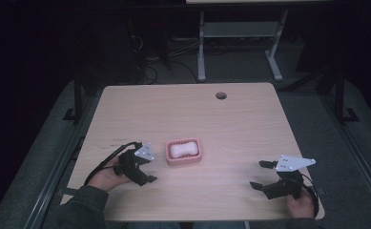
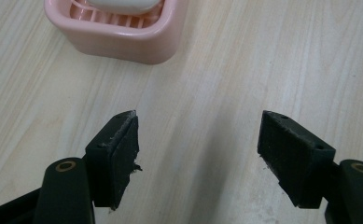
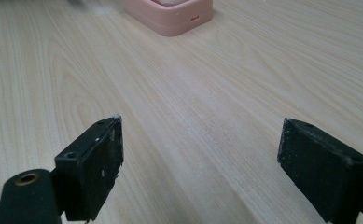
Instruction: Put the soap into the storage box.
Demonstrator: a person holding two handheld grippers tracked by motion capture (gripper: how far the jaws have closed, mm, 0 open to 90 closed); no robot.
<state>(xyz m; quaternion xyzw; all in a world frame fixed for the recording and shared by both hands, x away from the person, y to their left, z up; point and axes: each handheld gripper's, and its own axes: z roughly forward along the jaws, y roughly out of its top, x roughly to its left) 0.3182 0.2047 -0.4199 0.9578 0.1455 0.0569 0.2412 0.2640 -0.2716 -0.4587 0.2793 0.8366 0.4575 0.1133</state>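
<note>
A pink soap dish point(image 1: 184, 161) sits on the wooden table point(image 1: 197, 114), left of the middle and toward the near side, with a white bar of soap point(image 1: 183, 149) lying in it. My left gripper point(image 1: 150, 168) hovers just left of the dish, open, nothing between its jaws. In the left gripper view the dish point(image 2: 123, 44) and soap point(image 2: 123, 4) lie ahead of the open left gripper point(image 2: 198, 140), apart from it. My right gripper point(image 1: 257, 174) is open near the table's front right corner. In the right gripper view the right gripper point(image 3: 200, 154) points across bare wood toward the distant dish point(image 3: 170, 21).
A round cable hole point(image 1: 221, 95) sits near the table's far edge. Beyond the table stands the metal frame of another desk point(image 1: 201, 47), with cables on the dark floor. The person's hands and sleeves rest at the table's near edge.
</note>
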